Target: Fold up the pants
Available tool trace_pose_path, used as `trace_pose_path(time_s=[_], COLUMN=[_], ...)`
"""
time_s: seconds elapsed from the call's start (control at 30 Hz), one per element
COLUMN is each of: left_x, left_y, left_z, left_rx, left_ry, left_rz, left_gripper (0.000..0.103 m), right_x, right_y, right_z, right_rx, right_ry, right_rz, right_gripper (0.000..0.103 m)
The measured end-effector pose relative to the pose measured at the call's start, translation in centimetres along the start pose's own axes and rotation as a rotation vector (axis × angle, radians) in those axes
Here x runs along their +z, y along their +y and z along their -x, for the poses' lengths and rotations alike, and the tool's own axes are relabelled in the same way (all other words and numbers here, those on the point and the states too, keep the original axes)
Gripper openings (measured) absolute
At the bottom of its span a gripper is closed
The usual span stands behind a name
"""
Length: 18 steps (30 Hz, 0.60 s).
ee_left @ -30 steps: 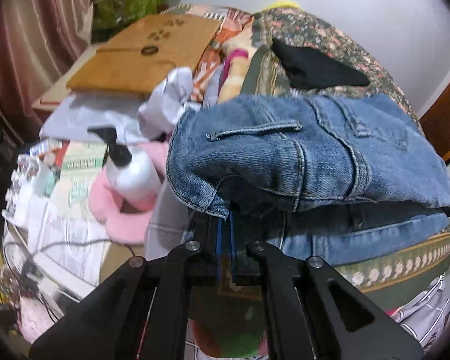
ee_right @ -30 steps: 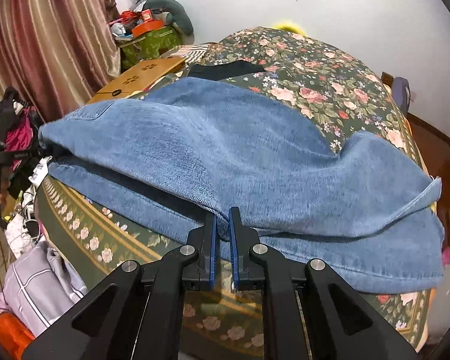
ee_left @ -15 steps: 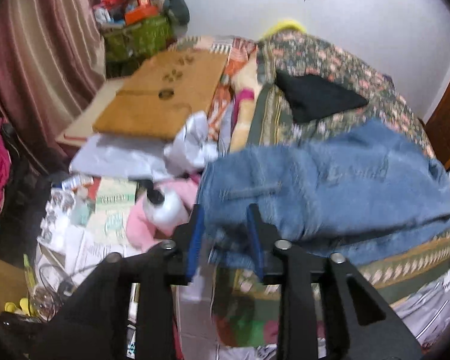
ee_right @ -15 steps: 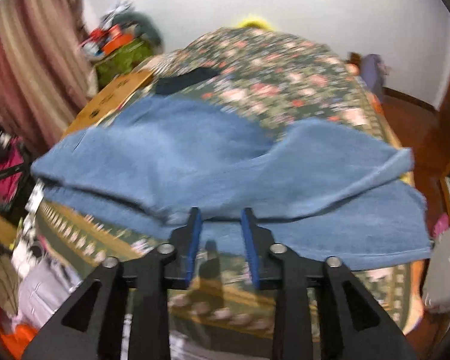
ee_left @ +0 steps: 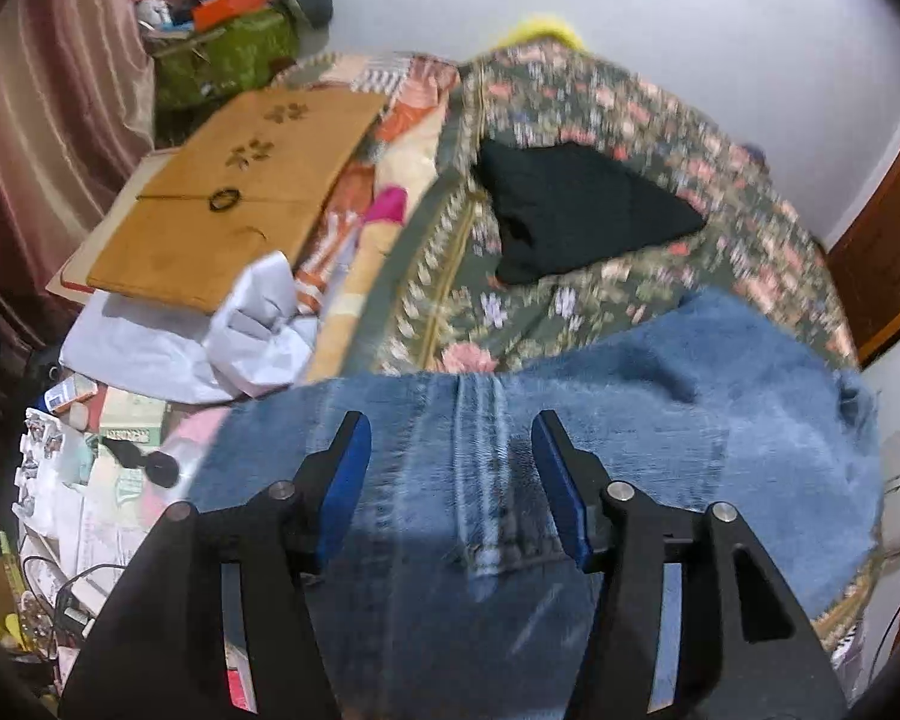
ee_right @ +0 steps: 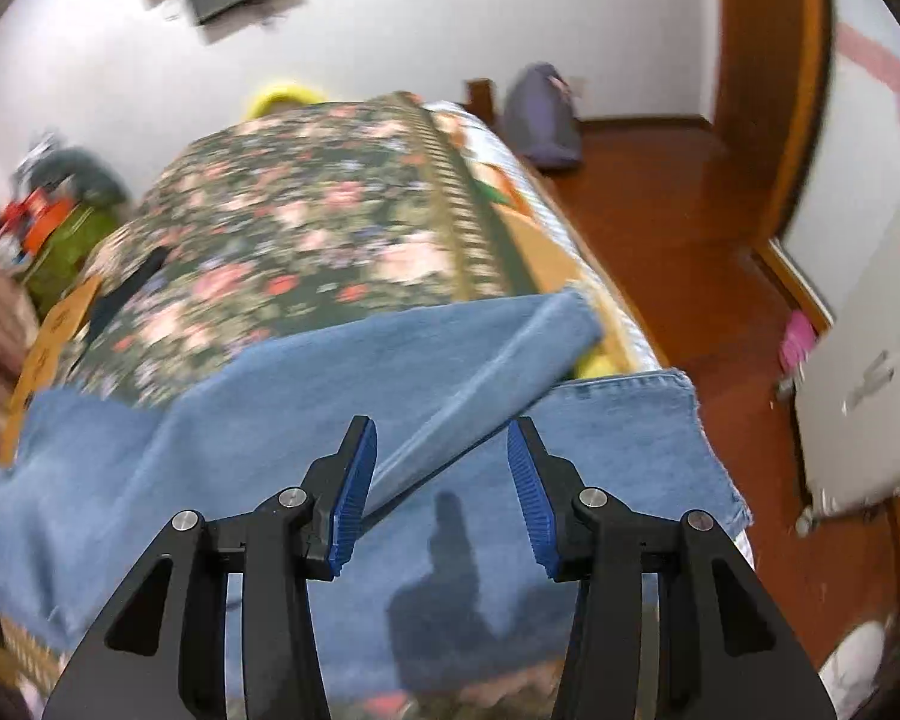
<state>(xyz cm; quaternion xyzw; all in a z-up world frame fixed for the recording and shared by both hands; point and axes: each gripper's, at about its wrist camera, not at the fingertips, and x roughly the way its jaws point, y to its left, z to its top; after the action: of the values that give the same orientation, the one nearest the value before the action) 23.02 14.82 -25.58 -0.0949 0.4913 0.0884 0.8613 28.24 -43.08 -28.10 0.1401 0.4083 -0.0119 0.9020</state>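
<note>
Blue denim pants lie folded lengthwise across the near edge of a bed with a floral cover. My left gripper hovers over the seat end, where a pale seam runs between the fingers. Its jaws are opening and the pads touch no cloth. In the right wrist view the same pants stretch across the bed, with the upper leg's hem lying askew over the lower one. My right gripper hangs above that leg end, jaws opening, gripping nothing.
A black garment lies further back on the bed. To the left are a wooden lap desk, white cloth and cluttered papers and bottles on the floor. To the right are wooden floor, a door frame and a white cabinet.
Both grippers let go of the denim, opened and drew back. The left view now looks down over the seat end. The right view rolled and swung toward the leg hems.
</note>
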Motion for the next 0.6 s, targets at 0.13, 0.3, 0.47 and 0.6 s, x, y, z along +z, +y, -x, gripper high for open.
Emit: trace_pose_path(time_s=[0.13, 0.3, 0.47, 0.6], left_x=[-1.0, -2.3, -2.6, -2.5], left_y=[-1.0, -1.2, -1.8, -2.0], left_z=[-3.3, -4.7, -4.9, -4.9], left_rx=[0.029, 0.059, 0.106, 0.132], left_ry=[0.078, 0.099, 0.087, 0.095], left_rz=[-0.012, -0.006, -0.025, -0.027], left_gripper=[0.056, 0.062, 0.066, 0.066], right_x=[1.5, 2.8, 2.5, 2.3], right_y=[-1.8, -3.3, -3.4, -4.0], right_z=[-3.2, -6.8, -8.4, -8.1], right_rx=[-0.021, -0.031, -0.015, -0.005], right_ry=[0.023, 0.062, 0.057, 0.043], right_rz=[-0.083, -0.161, -0.168, -0.168], right_gripper=[0.042, 0.042, 0.042, 0.013])
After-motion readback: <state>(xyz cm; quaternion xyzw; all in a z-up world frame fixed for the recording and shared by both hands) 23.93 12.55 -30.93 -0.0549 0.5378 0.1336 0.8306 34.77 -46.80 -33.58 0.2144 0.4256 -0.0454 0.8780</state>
